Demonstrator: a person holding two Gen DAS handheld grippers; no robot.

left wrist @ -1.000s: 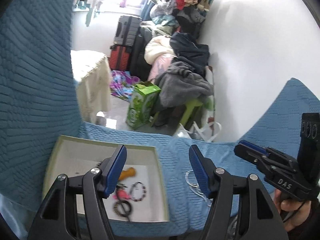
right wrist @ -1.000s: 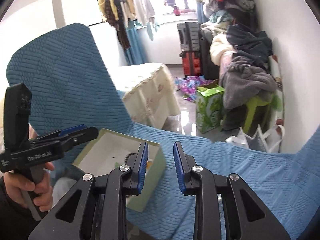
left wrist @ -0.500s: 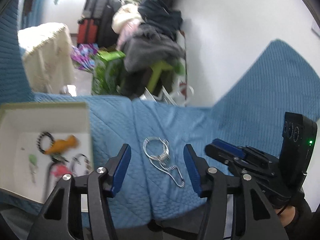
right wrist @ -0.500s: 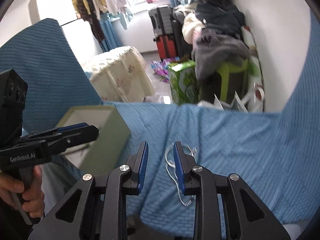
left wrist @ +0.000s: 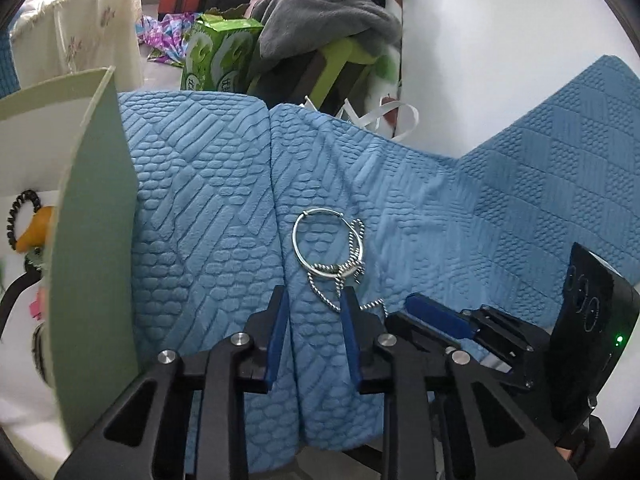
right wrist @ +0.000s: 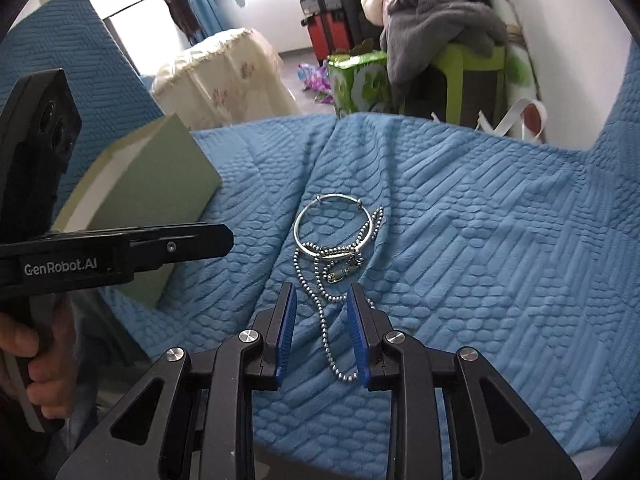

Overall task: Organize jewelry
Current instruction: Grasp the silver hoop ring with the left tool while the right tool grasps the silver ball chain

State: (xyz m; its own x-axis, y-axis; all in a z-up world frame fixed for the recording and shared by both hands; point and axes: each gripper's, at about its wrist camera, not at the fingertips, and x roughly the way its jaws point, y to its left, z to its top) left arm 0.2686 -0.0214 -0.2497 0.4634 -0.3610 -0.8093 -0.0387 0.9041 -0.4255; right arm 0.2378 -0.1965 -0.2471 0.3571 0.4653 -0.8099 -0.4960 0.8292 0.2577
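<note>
A silver bangle [left wrist: 320,240] [right wrist: 332,224] lies on the blue quilted cover, tangled with a silver ball chain [left wrist: 336,284] [right wrist: 326,312]. My left gripper [left wrist: 314,304] is open and empty, just short of the bangle with the chain at its tips. My right gripper [right wrist: 322,300] is open and empty, its jaws on either side of the chain's loose end. A green-walled box [left wrist: 96,240] [right wrist: 160,184] stands to the left; it holds a black hair tie [left wrist: 22,210], an orange piece [left wrist: 36,232] and other small items.
The blue cover [left wrist: 440,220] ends at a far edge, beyond which stand a green carton [left wrist: 216,56], a green stool with clothes [left wrist: 332,40] and a cloth-covered table [left wrist: 80,24]. The right gripper shows in the left wrist view [left wrist: 440,318]; the left in the right wrist view [right wrist: 216,240].
Both grippers have dropped and moved forward to the bangle and chain. The left gripper's jaws have narrowed; the right gripper's have widened. The box has slid to the left edge of view.
</note>
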